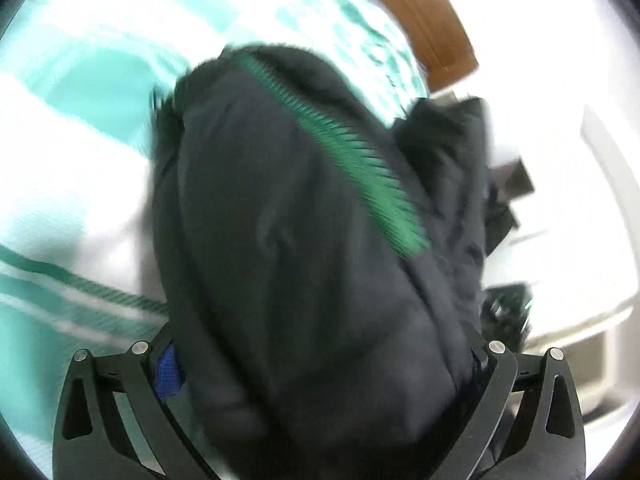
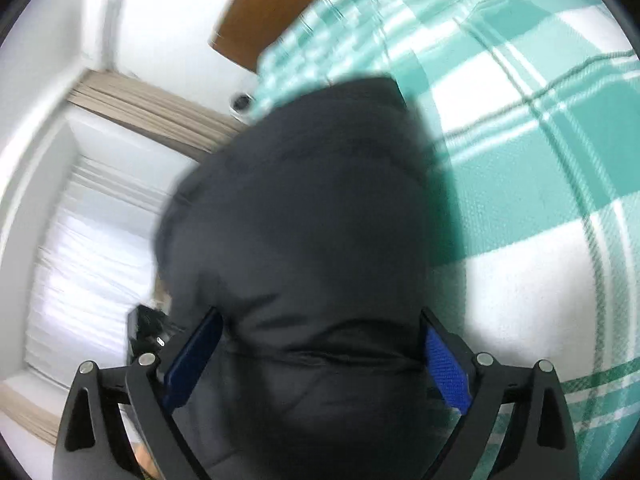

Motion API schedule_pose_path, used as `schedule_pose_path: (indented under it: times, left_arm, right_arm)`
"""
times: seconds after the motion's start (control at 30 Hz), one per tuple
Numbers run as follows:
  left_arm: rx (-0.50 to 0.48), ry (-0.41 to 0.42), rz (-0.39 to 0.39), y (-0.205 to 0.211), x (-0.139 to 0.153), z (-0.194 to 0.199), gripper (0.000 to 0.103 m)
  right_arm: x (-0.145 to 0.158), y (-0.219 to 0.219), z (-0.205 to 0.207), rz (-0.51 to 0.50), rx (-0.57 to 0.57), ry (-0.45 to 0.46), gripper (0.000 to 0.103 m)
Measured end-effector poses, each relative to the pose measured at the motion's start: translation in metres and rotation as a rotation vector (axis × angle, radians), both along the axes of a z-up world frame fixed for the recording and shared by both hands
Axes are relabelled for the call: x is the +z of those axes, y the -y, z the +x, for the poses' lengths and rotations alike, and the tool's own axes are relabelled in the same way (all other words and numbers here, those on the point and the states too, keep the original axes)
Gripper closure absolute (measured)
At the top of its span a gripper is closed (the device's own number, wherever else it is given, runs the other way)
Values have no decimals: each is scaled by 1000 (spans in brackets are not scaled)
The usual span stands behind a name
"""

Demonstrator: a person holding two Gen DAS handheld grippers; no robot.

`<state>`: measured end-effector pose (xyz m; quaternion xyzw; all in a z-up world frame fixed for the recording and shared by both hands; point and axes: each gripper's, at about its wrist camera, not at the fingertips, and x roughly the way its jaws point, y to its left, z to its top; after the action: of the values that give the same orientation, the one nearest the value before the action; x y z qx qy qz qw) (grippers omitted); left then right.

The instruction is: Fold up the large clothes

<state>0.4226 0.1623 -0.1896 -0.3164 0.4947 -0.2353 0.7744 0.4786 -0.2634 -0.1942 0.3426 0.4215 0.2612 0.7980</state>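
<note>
The dark jacket [image 1: 304, 240] was gripped by both the left gripper [image 1: 320, 360] and right gripper [image 2: 320, 340], its length hanging forward above the checked blanket [image 2: 520, 160]

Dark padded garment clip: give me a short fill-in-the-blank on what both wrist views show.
1. The dark padded garment carries a ribbed trim coloured ____.
2. The left gripper has ____ pads.
3. Fabric fills the right gripper over a checked ____-and-white bedspread.

Missing: green; blue; teal

Teal-and-white plaid bedspread [image 2: 540, 140] (blurred), brown wooden headboard [image 1: 416, 12] — white curtain [image 2: 88, 264]
</note>
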Motion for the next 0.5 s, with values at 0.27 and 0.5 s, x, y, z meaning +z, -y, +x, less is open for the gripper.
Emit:
schedule_pose_path:
  times: [0.27, 0.5]
  left_arm:
    - [81, 385, 506, -14, 101, -124, 1]
    - [251, 663, 863, 28, 142, -189, 0]
  right_arm:
    - [110, -14, -96, -408, 29, 393, 6]
    - [180, -12, -241, -643, -228, 670, 0]
